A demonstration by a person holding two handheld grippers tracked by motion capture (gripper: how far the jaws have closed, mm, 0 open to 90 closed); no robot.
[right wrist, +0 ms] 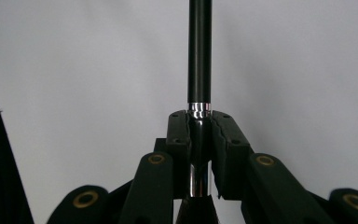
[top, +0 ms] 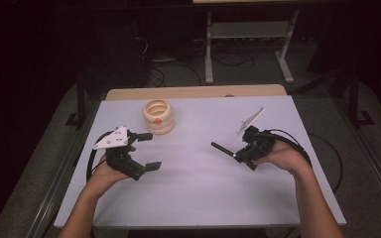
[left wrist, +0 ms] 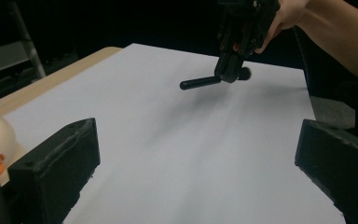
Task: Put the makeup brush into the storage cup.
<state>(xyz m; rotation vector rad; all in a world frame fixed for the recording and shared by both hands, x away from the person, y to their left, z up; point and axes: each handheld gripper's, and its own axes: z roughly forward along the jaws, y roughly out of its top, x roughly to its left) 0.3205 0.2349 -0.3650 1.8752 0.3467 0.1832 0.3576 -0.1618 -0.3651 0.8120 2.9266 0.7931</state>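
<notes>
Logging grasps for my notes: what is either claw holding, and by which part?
The right claw grips a black rod at its silver-banded end. The left claw is open, holding nothing.

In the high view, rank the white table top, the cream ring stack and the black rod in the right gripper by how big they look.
1. White table top: by far the largest.
2. Cream ring stack.
3. Black rod, shut in the right gripper: thinnest, and partly hidden between the jaws, so its full length is unsure.
</notes>
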